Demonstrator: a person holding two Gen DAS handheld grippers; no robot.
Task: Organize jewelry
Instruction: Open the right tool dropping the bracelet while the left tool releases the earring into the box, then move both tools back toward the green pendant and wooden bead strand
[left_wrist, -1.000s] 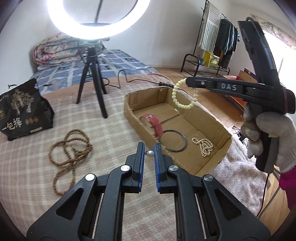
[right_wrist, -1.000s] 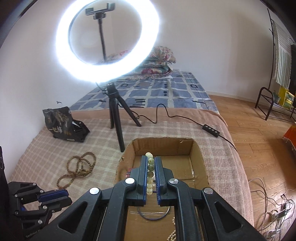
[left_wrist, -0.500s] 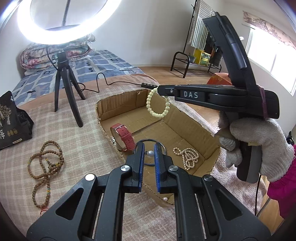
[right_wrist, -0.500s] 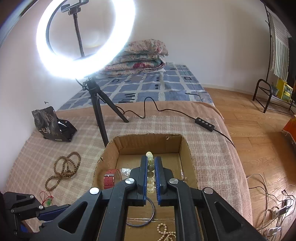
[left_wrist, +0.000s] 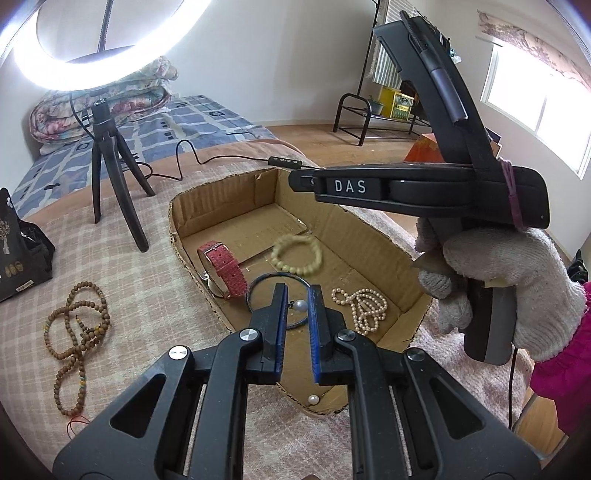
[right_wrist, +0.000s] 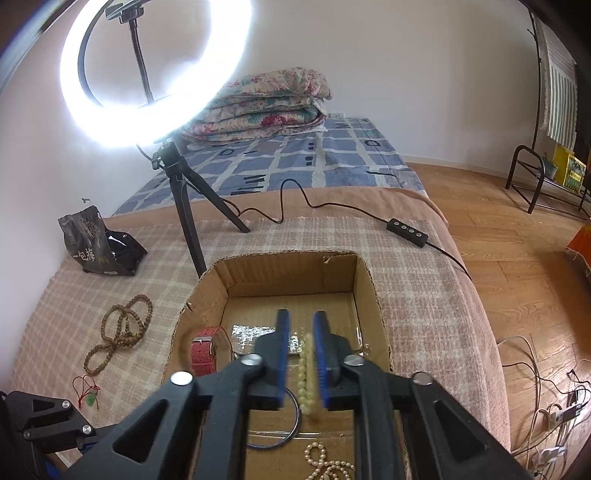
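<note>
Item one, left gripper (left_wrist: 297, 295): I see its blue pads set at a narrow gap over the near end of the cardboard box (left_wrist: 177, 221), with a small pearl bead (left_wrist: 300, 305) caught between the tips, lying against the right-hand pad. Item two, right gripper (right_wrist: 301, 328): jaws parted with nothing in them, held in a white-gloved hand (left_wrist: 517, 288) above the middle of the box. Item three, cream bead bracelet (left_wrist: 295, 254): on the box floor below the right gripper, blurred in both views, just beyond the dark hoop bangle (left_wrist: 258, 288); I cannot tell whether the two touch. Item four, red watch strap (left_wrist: 225, 269): standing on edge against the box's left wall, beside the bangle. Item five, pearl necklace (left_wrist: 364, 308): heaped on the floor of the box toward its right wall. Item six, a second loose pearl (left_wrist: 313, 399): on the box's near flap, under the left gripper. Item seven, brown bead string (left_wrist: 77, 332): looped on the checked blanket (left_wrist: 147, 288) outside the box, well left of it, with a red cord and green pendant (right_wrist: 86, 393) near. Item eight, ring light tripod (left_wrist: 110, 162) and a black bag (left_wrist: 18, 258): on the blanket beyond.
</note>
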